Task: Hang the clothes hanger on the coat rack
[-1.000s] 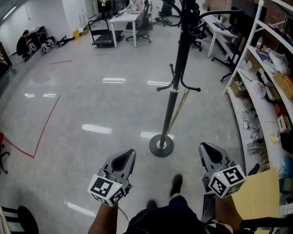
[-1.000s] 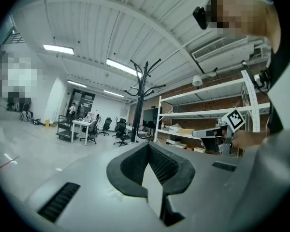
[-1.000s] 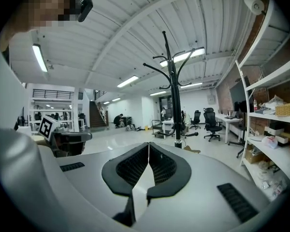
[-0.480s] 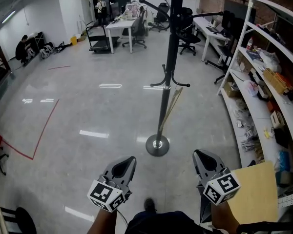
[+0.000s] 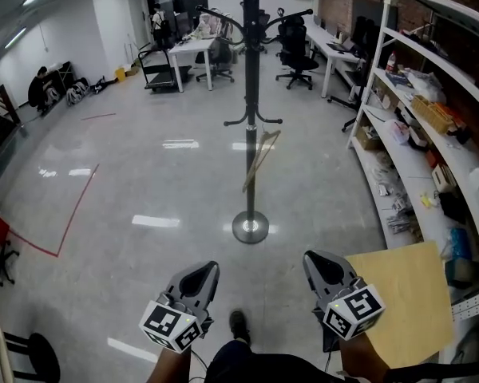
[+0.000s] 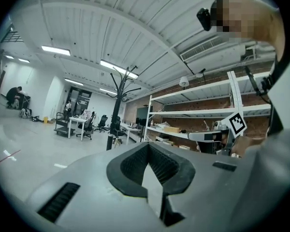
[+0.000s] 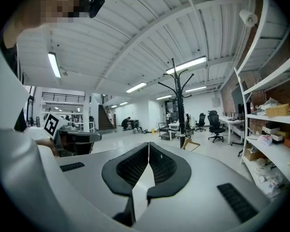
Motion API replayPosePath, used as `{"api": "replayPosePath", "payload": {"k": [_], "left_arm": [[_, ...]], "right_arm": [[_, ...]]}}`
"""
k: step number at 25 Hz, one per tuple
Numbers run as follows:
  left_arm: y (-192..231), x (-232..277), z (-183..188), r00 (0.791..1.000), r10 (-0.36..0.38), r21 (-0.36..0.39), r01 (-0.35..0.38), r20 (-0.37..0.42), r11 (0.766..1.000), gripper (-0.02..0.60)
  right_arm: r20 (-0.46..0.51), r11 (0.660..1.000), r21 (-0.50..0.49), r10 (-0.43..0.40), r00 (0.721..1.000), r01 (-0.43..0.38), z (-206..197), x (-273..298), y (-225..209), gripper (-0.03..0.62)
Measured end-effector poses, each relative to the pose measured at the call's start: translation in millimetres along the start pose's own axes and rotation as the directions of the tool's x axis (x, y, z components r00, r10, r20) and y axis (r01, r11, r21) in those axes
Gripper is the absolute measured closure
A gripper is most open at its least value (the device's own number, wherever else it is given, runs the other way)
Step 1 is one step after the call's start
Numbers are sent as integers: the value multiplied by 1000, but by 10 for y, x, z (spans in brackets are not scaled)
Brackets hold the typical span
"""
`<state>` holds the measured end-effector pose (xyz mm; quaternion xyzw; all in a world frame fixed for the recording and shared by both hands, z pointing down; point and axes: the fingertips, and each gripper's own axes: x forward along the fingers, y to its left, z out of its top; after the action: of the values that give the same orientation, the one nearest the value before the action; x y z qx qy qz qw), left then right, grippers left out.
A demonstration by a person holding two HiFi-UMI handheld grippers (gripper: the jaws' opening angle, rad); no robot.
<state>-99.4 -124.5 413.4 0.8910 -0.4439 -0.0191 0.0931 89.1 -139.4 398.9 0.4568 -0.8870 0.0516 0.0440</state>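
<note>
The black coat rack stands on its round base in the middle of the floor, ahead of me. A wooden clothes hanger hangs tilted from one of its lower hooks. My left gripper and right gripper are held low and near me, well short of the rack, both shut with nothing between the jaws. The left gripper view shows the rack far off beyond the shut left gripper. The right gripper view shows the rack and hanger past the shut right gripper.
Metal shelving loaded with several items runs along the right. A brown cardboard sheet lies at my right. Desks and office chairs stand at the back, a trolley too. A person crouches far left. Red tape marks the floor.
The coat rack now looks farther off and more to the left, with its top hooks in view. Both grippers stay shut and low, shifted slightly left.
</note>
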Motion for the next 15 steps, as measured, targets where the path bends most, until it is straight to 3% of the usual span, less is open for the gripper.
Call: {"api": "replayPosePath", "payload": {"k": [7,12,15], "left_arm": [[-668,-488,-221,999,43,15,-43,-21,999,581],[-916,-808,-286,992,125,1,-126,-25,992,581],[-1041,-984,-215,990,140,15,-140,-27,990,581]], "right_arm": [[-4,999,29,33,999,-33,-185,-702,173,586],[-10,998,57,40,999,-40,-275,-1070,308,586],[1,997,58,54,999,-54,-205,-1204,430,586]]}}
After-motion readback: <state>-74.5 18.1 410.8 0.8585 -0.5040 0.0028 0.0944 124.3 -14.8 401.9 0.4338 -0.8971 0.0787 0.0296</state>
